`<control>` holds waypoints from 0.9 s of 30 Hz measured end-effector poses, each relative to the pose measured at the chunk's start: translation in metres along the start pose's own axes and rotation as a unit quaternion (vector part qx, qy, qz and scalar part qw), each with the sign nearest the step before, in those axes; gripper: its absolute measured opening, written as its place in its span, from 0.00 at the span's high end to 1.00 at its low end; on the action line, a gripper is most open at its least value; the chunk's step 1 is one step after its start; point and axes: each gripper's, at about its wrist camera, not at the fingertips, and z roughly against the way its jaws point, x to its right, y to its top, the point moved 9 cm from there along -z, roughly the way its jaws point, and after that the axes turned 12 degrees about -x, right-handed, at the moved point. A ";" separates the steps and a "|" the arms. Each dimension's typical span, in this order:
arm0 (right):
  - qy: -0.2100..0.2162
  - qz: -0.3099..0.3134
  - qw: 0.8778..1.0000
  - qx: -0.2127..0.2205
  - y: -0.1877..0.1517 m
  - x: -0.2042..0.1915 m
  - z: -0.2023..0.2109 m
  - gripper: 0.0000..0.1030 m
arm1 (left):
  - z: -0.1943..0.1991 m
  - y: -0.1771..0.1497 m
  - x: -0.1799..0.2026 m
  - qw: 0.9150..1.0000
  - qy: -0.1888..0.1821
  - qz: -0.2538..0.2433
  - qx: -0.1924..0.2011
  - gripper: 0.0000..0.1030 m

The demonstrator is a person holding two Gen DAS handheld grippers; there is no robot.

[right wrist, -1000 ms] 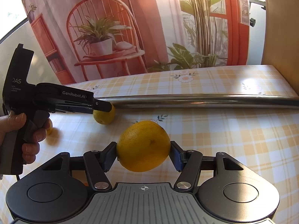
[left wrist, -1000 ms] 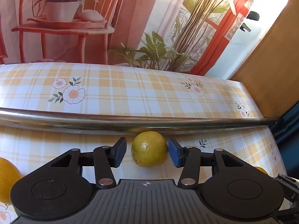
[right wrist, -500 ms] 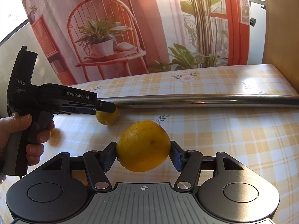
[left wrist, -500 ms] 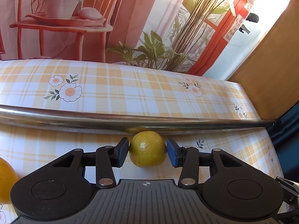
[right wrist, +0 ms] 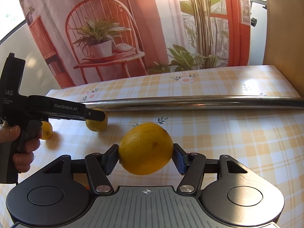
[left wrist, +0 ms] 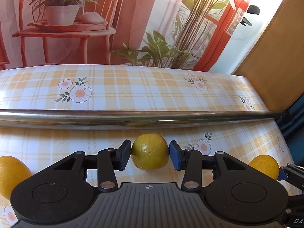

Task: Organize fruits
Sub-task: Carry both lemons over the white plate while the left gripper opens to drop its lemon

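A yellow-green citrus fruit [left wrist: 150, 153] sits on the checked tablecloth just in front of a metal bar. My left gripper [left wrist: 150, 155] is shut on it, both pads touching its sides. From the right wrist view the same fruit [right wrist: 97, 126] shows under the left gripper's fingertips [right wrist: 96, 115]. My right gripper [right wrist: 146, 158] is shut on a large orange [right wrist: 146, 148], held above the cloth. That orange [left wrist: 264, 168] also appears low at the right of the left wrist view. Another orange [left wrist: 11, 174] lies at the left edge.
A shiny metal bar [right wrist: 190, 102] runs across the table [right wrist: 247, 142] behind the fruit. A small yellow fruit [right wrist: 46, 130] lies behind the person's hand [right wrist: 22, 152] holding the left gripper. A printed backdrop hangs behind the table, with a wooden panel [left wrist: 275, 57] on the right.
The left gripper's jaws have narrowed from a wide gap until both pads touch the yellow-green fruit. The right gripper keeps the large orange in the same place.
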 end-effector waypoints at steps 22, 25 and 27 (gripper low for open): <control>0.008 0.024 0.999 0.022 -0.016 -0.026 0.032 0.46 | 0.094 -0.076 0.009 0.998 -0.013 -0.059 0.035 0.55; 0.012 0.036 0.999 0.024 -0.023 -0.036 0.038 0.46 | 0.106 -0.095 0.016 0.997 -0.022 -0.070 0.036 0.55; 0.015 0.046 0.999 0.024 -0.029 -0.043 0.041 0.46 | 0.113 -0.109 0.022 0.996 -0.025 -0.083 0.036 0.55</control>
